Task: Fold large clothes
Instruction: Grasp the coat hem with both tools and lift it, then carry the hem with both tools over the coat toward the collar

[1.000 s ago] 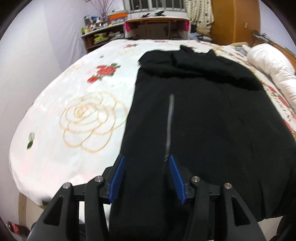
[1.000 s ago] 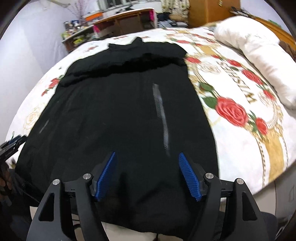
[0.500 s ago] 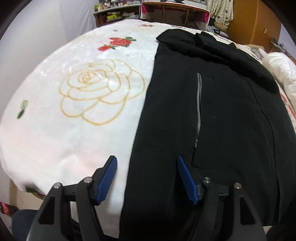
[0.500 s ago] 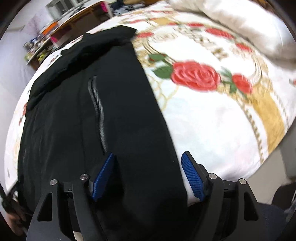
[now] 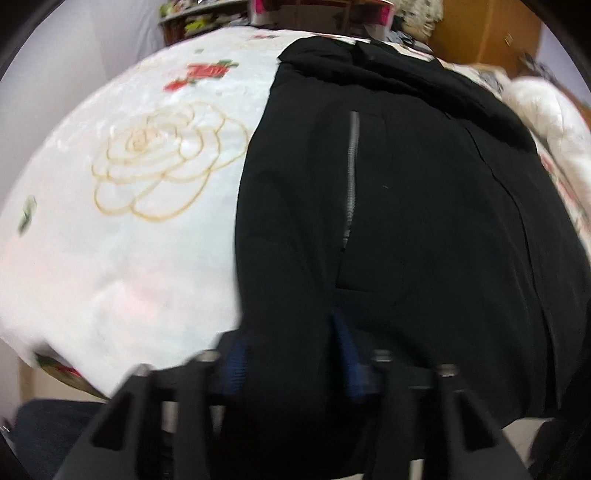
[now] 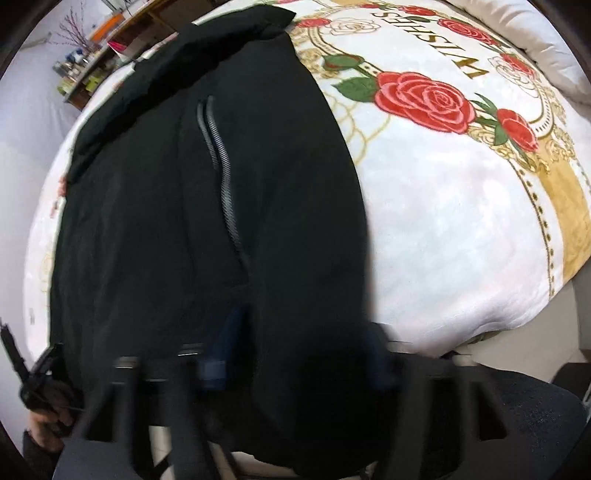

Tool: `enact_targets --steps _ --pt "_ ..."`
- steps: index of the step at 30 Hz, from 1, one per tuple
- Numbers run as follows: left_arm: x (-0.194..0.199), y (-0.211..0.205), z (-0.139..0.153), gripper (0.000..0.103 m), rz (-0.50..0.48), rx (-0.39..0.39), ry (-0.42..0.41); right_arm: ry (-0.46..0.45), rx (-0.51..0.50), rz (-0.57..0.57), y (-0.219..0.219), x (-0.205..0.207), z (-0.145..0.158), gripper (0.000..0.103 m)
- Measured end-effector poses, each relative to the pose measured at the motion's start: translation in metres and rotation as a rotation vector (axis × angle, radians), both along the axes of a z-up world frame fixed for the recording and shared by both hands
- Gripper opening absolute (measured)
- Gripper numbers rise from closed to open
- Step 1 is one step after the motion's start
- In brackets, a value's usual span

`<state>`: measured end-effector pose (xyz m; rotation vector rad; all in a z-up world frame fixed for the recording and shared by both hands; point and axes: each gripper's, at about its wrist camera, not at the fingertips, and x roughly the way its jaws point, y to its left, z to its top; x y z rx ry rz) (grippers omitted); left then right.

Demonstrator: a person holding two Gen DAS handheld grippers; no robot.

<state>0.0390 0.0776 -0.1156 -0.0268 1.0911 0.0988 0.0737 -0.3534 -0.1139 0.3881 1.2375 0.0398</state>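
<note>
Both grippers lower than before; left gripper [image 5: 291, 354] and right gripper [image 6: 295, 350] fingers closing, now pinching the black jacket [image 5: 406, 221] hem at the bed [image 5: 129, 258] edge.

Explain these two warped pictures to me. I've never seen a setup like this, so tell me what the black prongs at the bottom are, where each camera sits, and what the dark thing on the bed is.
There is no robot here. A person holds a two-finger gripper in each hand, and each gripper carries a fisheye camera looking along its fingers, hence the bulging view.

One picture comes from the left gripper, the other from the right gripper. The black prongs are the gripper fingers, which have blue pads.

On the bed lies a white blanket with printed roses. Spread on it is a large black jacket with a grey pocket zipper on each side. A white pillow lies at the far right.

Both grippers' jaws have just been closing, one on each near corner of the jacket's hem. Dark cloth sits bunched between the pads, though blur hides exactly how firmly it is pinched.
</note>
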Motion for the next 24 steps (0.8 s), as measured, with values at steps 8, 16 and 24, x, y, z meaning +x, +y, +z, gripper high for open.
enact_targets --steps 8,16,24 --pt "0.002 0.005 0.070 0.015 0.003 -0.068 -0.143 -0.160 0.053 0.071 0.000 -0.011 0.060 0.021" --pt "0.030 0.010 0.154 0.015 -0.028 -0.105 -0.341 -0.339 0.085 0.118 -0.006 0.009 0.131 0.019" --pt "0.079 0.031 0.186 0.015 0.012 -0.138 -0.416 -0.432 0.110 0.080 -0.018 0.058 0.174 0.019"
